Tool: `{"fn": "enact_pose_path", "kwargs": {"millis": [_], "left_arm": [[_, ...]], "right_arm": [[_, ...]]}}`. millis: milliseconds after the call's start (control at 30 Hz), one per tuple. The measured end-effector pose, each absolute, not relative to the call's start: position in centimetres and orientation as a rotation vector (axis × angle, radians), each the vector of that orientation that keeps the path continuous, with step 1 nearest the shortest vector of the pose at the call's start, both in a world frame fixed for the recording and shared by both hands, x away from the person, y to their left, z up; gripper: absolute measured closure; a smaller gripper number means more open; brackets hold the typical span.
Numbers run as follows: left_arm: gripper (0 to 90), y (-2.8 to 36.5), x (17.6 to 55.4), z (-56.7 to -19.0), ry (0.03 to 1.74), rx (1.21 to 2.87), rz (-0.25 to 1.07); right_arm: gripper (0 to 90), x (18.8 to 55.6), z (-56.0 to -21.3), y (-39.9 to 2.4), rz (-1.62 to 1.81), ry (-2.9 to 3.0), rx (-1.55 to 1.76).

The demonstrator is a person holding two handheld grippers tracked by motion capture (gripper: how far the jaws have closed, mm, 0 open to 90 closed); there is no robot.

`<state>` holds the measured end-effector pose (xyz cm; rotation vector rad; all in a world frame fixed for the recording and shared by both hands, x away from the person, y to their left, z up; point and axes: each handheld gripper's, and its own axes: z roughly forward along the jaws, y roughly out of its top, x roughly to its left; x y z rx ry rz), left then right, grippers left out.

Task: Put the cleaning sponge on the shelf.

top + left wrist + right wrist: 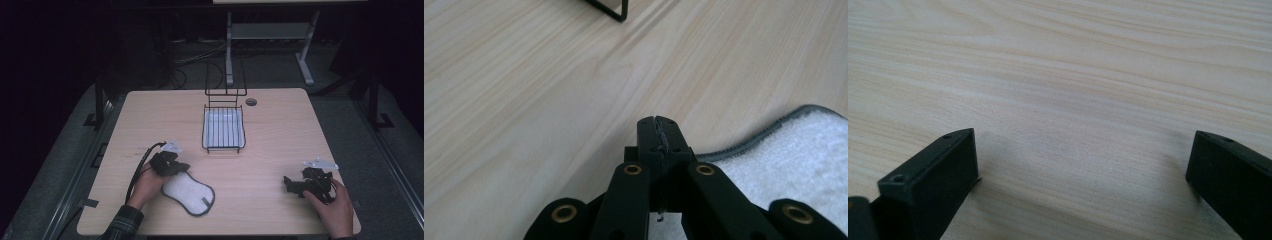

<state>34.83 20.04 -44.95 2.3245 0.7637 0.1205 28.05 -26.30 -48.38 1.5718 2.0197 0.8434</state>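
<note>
While hovering at the cloth's upper-left end, left gripper clenched, jaws pressed together with nothing visibly between; cloth's grey-trimmed edge lies just right of the jaws in the left gripper view. Cloth flat on the surface, long axis running from near the left gripper down-right toward the front edge. Left hand far nearer. Right gripper released, jaws wide over bare wood, well apart from cloth. Wire rack further back, out of the way.
</note>
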Motion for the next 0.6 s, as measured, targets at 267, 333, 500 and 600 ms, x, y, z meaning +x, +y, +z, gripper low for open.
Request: {"fn": "enact_pose_path", "kwargs": {"millis": [267, 333, 500, 600], "left_arm": [[89.9, 22.3, 33.5, -45.1, 0.805, 2.319, 0.116], [89.9, 23.0, 33.2, -45.1, 0.824, 2.310, 0.119], [89.9, 22.9, 32.2, -44.0, 0.794, 2.241, 0.094], [89.9, 21.3, 31.4, -43.5, 0.731, 2.244, 0.070]], "right_arm": [[0.0, 28.0, -48.4, -26.3, 0.843, 2.019, 1.572], [0.0, 28.0, -48.4, -26.3, 0.843, 2.020, 1.572], [0.0, 28.0, -48.4, -26.3, 0.843, 2.020, 1.572], [0.0, 28.0, -48.4, -26.3, 0.843, 2.020, 1.572]]}}
